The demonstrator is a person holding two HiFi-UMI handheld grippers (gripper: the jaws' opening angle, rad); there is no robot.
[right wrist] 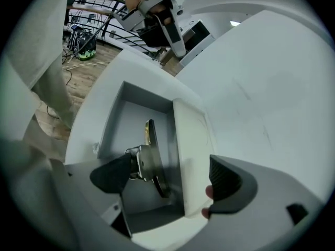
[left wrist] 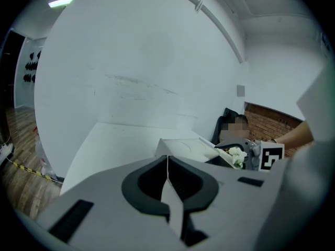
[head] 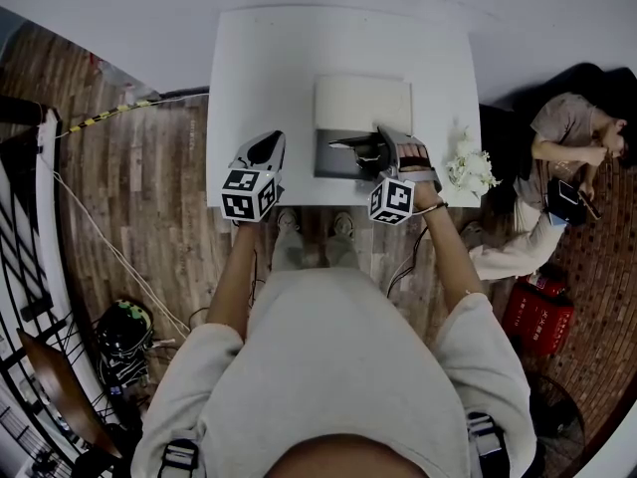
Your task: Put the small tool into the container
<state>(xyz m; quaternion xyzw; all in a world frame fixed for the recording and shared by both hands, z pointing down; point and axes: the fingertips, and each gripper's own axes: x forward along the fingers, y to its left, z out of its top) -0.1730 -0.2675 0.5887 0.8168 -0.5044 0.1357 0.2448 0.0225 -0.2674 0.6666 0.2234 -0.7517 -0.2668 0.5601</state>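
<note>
Lifting our right gripper (right wrist: pixel 170 174) straight up should keep its wide-apart jaws from dragging the tool (right wrist: pixel 152 158), which sits inside the box (right wrist: pixel 118 122) at one pad. Only the right gripper view shows that; the head view adds our left gripper (head: pixel 261 155), jaws together and empty, left of the box
</note>
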